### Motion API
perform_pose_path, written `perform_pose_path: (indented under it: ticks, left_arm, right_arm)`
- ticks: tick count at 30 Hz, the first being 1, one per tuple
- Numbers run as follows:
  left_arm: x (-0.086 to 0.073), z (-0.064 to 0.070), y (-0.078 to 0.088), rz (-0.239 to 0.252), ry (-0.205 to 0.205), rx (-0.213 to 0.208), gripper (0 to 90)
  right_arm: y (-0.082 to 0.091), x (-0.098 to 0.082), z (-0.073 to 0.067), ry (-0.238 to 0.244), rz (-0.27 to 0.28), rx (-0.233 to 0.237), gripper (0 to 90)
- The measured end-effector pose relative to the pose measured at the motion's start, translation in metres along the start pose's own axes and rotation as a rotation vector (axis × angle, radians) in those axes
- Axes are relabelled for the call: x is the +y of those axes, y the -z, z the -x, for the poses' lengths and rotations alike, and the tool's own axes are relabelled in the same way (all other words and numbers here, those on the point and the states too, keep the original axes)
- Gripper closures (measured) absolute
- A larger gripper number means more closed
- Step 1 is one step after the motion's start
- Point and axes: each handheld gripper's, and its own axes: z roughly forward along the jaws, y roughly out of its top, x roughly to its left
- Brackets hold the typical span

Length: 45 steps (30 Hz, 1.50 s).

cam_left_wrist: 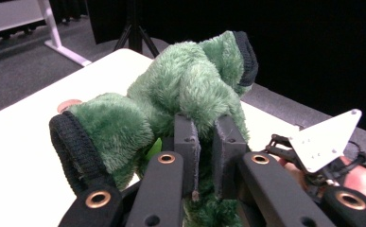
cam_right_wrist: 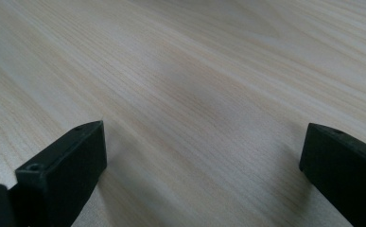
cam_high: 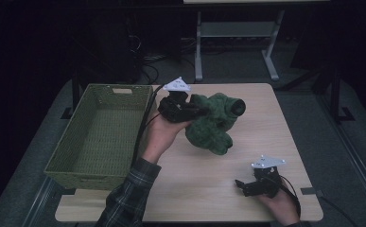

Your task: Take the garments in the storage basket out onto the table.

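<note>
A green furry plush piece with black ribbed cuffs sits over the middle of the wooden table. My left gripper comes in from its left side and is shut on it. In the left gripper view the two jaws pinch a fold of the green fur. The plush's lower end hangs close to the tabletop; I cannot tell whether it touches. My right gripper rests low at the table's front right, pointing left. Its jaws stand wide open over bare wood.
A green woven basket stands at the table's left, right beside my left forearm. Beyond the far edge is a white desk frame on dark floor. In the left gripper view, the right gripper's grey plate shows at the right.
</note>
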Motion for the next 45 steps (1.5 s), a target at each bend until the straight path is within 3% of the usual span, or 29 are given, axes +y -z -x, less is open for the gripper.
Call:
perform_pose_path:
  ticks: [5, 14, 30, 36, 40, 42, 43, 45]
  left_arm:
    - [-0.012, 0.000, -0.020, -0.035, 0.011, 0.003, 82.1]
    - [-0.050, 0.001, -0.052, -0.111, 0.055, -0.014, 82.1]
    - [-0.119, -0.003, -0.076, -0.231, 0.112, -0.029, 81.8]
    - [-0.142, -0.007, -0.084, -0.250, 0.126, -0.038, 81.1]
    - [-0.150, -0.007, -0.086, -0.240, 0.124, -0.045, 77.7]
    - [-0.149, -0.005, -0.082, -0.228, 0.111, -0.042, 64.8]
    - [-0.148, -0.004, -0.078, -0.222, 0.110, -0.037, 64.8]
    - [-0.146, -0.003, -0.071, -0.207, 0.110, -0.037, 55.3]
  right_arm:
    - [0.000, 0.000, 0.000, 0.000, 0.000, 0.000, 1.0]
    - [0.000, 0.000, 0.000, 0.001, 0.002, 0.000, 1.0]
    - [0.001, -0.001, 0.001, 0.012, -0.004, 0.011, 1.0]
    - [0.003, -0.003, 0.002, 0.028, -0.002, 0.025, 1.0]
    - [0.004, -0.004, 0.002, 0.032, -0.003, 0.030, 1.0]
    - [0.004, -0.004, 0.002, 0.034, -0.003, 0.032, 1.0]
    - [0.004, -0.004, 0.002, 0.034, -0.003, 0.032, 1.0]
    - [0.004, -0.004, 0.003, 0.043, 0.002, 0.032, 1.0]
